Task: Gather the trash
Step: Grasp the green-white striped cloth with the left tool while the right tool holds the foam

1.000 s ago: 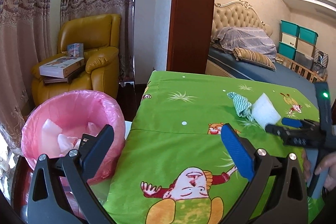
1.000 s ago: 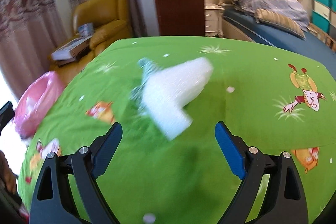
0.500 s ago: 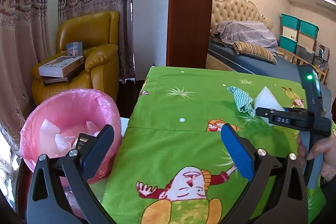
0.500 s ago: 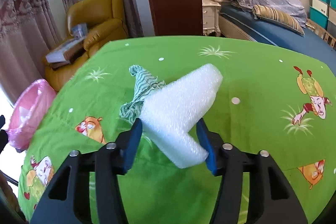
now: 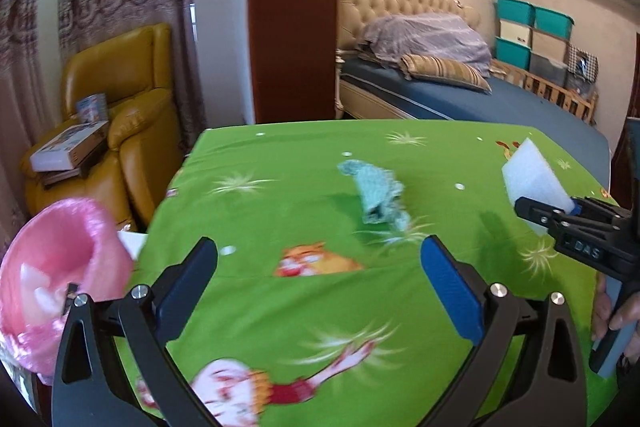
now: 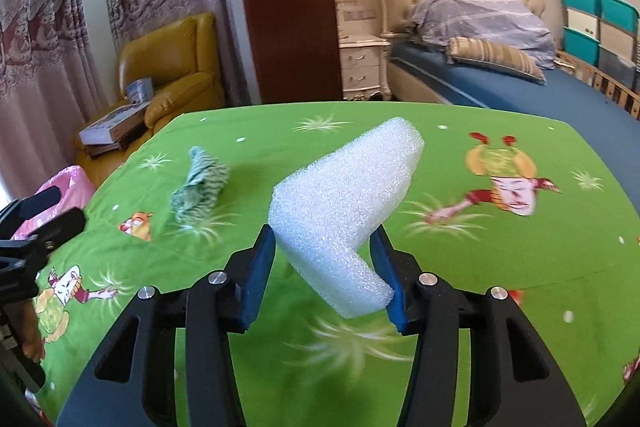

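Note:
My right gripper is shut on a white foam piece and holds it above the green cartoon tablecloth. The foam piece also shows at the right of the left wrist view, held in the right gripper. A crumpled green striped cloth lies on the table; in the right wrist view it lies left of the foam. My left gripper is open and empty over the near table. A bin with a pink bag holding trash stands at the table's left edge.
A yellow armchair with books stands behind the bin, by curtains. A bed with a pillow and teal storage boxes lie beyond the table. A brown door stands behind the table.
My right gripper has lifted the foam piece off the table and away from the striped cloth. My left gripper has shifted right, so the pink bin now sits further left.

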Available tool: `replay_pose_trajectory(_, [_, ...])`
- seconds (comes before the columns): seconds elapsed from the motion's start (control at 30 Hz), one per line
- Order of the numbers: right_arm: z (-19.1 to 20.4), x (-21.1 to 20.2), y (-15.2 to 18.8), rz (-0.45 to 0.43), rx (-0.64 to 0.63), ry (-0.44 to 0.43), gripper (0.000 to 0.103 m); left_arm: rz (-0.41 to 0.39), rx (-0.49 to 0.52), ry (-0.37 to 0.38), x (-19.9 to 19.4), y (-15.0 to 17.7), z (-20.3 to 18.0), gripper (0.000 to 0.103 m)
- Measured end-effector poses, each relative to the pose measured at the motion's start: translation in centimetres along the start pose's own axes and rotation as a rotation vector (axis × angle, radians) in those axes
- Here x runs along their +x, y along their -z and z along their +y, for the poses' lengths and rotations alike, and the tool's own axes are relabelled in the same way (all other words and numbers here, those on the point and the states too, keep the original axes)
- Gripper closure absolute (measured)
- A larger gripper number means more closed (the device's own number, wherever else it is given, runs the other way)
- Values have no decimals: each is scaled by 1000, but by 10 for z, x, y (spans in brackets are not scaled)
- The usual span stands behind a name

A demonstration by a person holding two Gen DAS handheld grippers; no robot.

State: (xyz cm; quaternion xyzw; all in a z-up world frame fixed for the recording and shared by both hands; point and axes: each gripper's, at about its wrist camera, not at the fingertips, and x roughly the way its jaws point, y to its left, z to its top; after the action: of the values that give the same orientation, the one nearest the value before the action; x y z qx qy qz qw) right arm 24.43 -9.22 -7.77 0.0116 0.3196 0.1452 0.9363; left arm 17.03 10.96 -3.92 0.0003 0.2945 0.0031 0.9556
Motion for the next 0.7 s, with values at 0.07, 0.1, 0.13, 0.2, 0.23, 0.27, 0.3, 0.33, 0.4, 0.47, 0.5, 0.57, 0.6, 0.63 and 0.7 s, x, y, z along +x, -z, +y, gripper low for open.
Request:
replay_pose_trajectory(0.07, [-9,-5,1,-15,4,9,55,13,12,10,12,-2,-13,4])
replay_pose_trajectory(0.1, [-13,-6,1,-20,0,15,55,19,15,15,16,-3,-18,4])
replay_pose_trajectory(0.13, [-16,-7,1,-25,-1,18,55,26,18,21,22,-4,-23,4])
replay_pose_trajectory(0.2, [-21,-8,3,-29,12,13,55,35,29,25,31,-6,-32,4])
replay_pose_trajectory(0.23, [-23,-7,4,-29,21,4,55,45,40,25,38,-8,-38,4])
replay_pose_trajectory(0.27, [-22,-7,6,-28,31,-5,55,52,47,27,44,-10,-42,4])
replay_pose_trajectory(0.3, [-21,-7,6,-32,39,-11,55,69,51,31,53,-13,-46,4])
replay_pose_trajectory(0.33, [-22,-8,6,-36,42,-14,55,81,50,29,59,-15,-48,4])
replay_pose_trajectory(0.4, [-23,-9,7,-41,46,-17,55,128,34,13,81,-21,-50,4])
replay_pose_trajectory(0.47, [-22,-10,8,-44,46,-21,55,164,11,9,100,-28,-50,4])
replay_pose_trajectory(0.5, [-21,-10,9,-46,47,-21,55,175,4,3,108,-30,-52,4])
replay_pose_trajectory(0.57, [-21,-11,10,-49,52,-22,55,207,0,-22,129,-37,-53,5])
replay_pose_trajectory(0.6, [-21,-11,11,-48,56,-23,55,222,1,-31,137,-39,-53,5])
replay_pose_trajectory(0.63, [-22,-11,11,-47,60,-21,55,241,3,-37,146,-41,-54,9])
replay_pose_trajectory(0.7, [-24,-10,12,-45,67,-22,55,289,4,-18,160,-42,-54,33])
